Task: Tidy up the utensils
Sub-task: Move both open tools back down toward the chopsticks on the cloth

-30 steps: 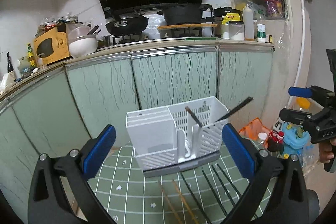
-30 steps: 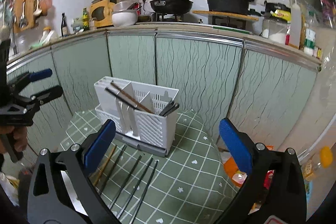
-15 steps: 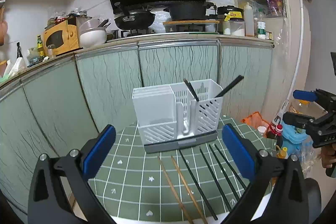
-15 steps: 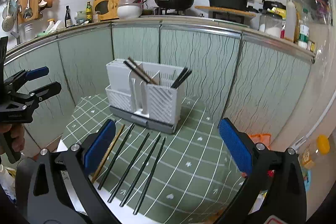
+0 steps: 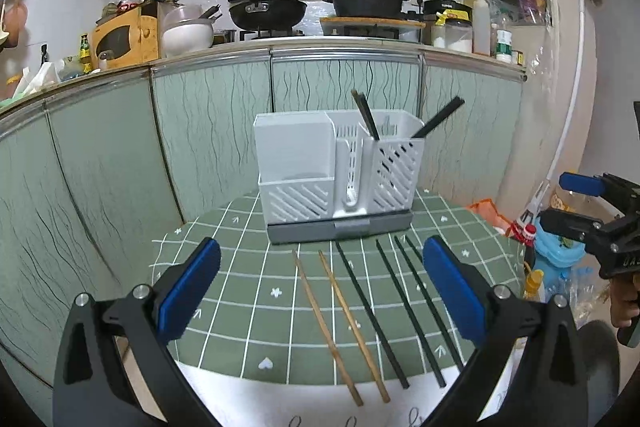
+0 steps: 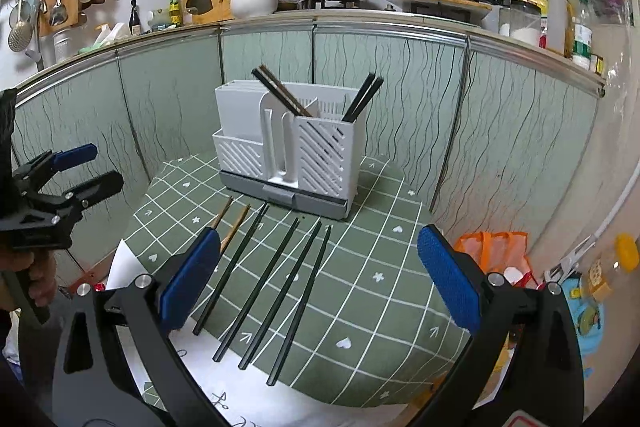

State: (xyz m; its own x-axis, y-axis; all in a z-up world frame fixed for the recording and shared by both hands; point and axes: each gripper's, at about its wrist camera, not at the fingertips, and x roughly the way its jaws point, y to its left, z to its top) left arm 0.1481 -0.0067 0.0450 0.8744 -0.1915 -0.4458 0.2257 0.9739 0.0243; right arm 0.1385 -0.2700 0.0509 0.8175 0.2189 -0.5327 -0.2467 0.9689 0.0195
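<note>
Left gripper (image 5: 320,291) hangs wide open, empty, above the near edge of the green checked mat (image 5: 240,291); right gripper (image 6: 316,279) likewise spread and holding nothing. Two wooden chopsticks (image 5: 340,323) and four black chopsticks (image 6: 276,287) lie loose in front of the white utensil caddy (image 5: 336,167), long axes running toward it. Wooden pair sits almost dead centre between the left jaws, so that hand looks nearer.

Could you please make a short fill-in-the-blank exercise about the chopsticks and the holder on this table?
1. On the green cloth lie two wooden chopsticks and ___ black chopsticks.
2. The white holder stands on a ___ base.
3. Both the left gripper and the right gripper are ___.

Missing words: four; grey; open
</note>
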